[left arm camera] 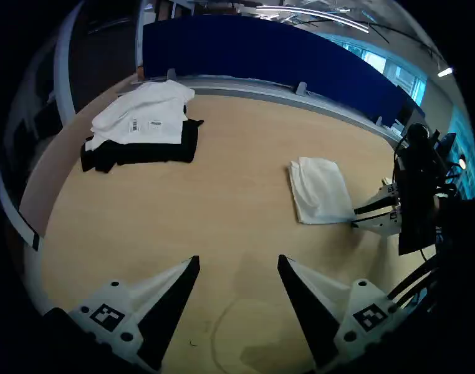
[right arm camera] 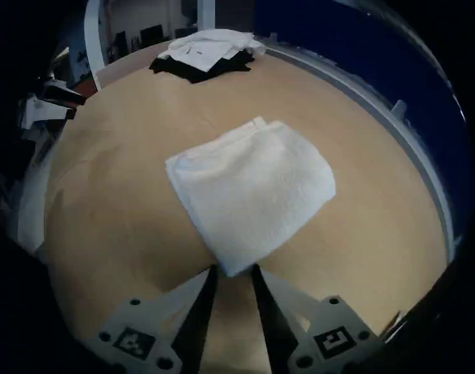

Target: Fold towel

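The right gripper (right arm camera: 234, 269) is held low over the table, its jaws drawn in to a narrow gap. The nearest corner of the towel (right arm camera: 253, 187) is seen between the fingertips. Whether that corner is actually pinched cannot be told. The left gripper (left arm camera: 238, 257) is spread wide above bare wood, with nothing between its fingers.

The towel is laid flat near the middle of the table as a compact white rectangle, with layered edges visible at its far corner. The folding is therefore judged largely done. At most 1 further fold, or a final squaring and release of the near corner, appears to be left.

The table (right arm camera: 113, 218) is a pale wood-grain desktop, smooth and faintly marked with a ring stain near the left gripper. Further back, well apart from the towel, a pile of clothes (left arm camera: 144, 124) is stacked, white garments on top of black ones. The far edge is bounded by a grey rail and a dark blue partition (left arm camera: 268, 56). Beyond it, bright windows (left arm camera: 393, 71) and ceiling strip lights (left arm camera: 312, 11) of an office are seen.
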Motion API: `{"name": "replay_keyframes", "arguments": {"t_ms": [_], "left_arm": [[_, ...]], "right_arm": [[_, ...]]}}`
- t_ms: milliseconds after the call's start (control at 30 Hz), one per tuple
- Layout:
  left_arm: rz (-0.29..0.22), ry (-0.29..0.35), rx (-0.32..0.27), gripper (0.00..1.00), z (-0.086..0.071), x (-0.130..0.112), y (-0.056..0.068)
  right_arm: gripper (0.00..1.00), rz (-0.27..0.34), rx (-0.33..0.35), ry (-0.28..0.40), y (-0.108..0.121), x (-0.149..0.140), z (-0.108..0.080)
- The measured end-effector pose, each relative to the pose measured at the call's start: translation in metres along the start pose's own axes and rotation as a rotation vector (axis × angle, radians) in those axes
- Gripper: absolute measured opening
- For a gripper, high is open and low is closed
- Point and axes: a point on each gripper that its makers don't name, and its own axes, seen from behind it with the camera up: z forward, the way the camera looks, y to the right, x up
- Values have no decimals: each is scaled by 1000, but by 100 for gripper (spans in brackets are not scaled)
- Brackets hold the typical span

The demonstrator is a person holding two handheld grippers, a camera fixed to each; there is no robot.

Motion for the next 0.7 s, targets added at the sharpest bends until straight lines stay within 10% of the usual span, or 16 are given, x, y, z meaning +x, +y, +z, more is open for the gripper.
{"name": "replay_keyframes", "arguments": {"t_ms": [267,700], "left_arm": [[3,2,0,93,0,1,-1],[6,4,-2,93,-3,0,-1]], "right_arm": [[7,40,6,2,-2,1,2],[4,16,-27,50,4,16,-8]]}}
